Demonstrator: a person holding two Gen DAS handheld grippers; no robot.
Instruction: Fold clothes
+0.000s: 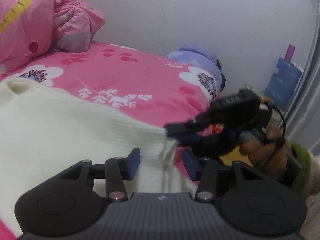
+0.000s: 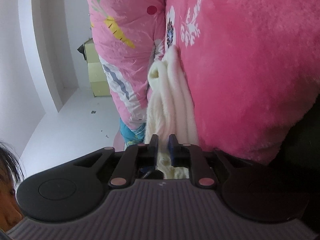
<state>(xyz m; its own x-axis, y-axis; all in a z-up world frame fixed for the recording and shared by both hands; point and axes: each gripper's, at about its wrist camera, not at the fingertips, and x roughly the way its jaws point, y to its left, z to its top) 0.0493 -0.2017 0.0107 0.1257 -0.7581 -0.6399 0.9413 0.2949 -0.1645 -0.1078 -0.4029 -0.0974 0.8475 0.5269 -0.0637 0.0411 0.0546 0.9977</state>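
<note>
Sweater (image 2: 170, 92) pinched in right tongs (image 2: 163, 146), left tongs (image 1: 162, 162) agape

Left wrist view: low and close over the cream sweater (image 1: 60, 124), facing across the pink floral bedspread (image 1: 124, 74) toward a white wall (image 1: 180, 14). Right wrist view: rolled sideways, close against the same bedspread (image 2: 250, 70), facing along it toward the carrot-print quilt (image 2: 120, 40). Shared by both: sweater (image 2: 172, 92), bedspread, quilt (image 1: 30, 20).
</note>
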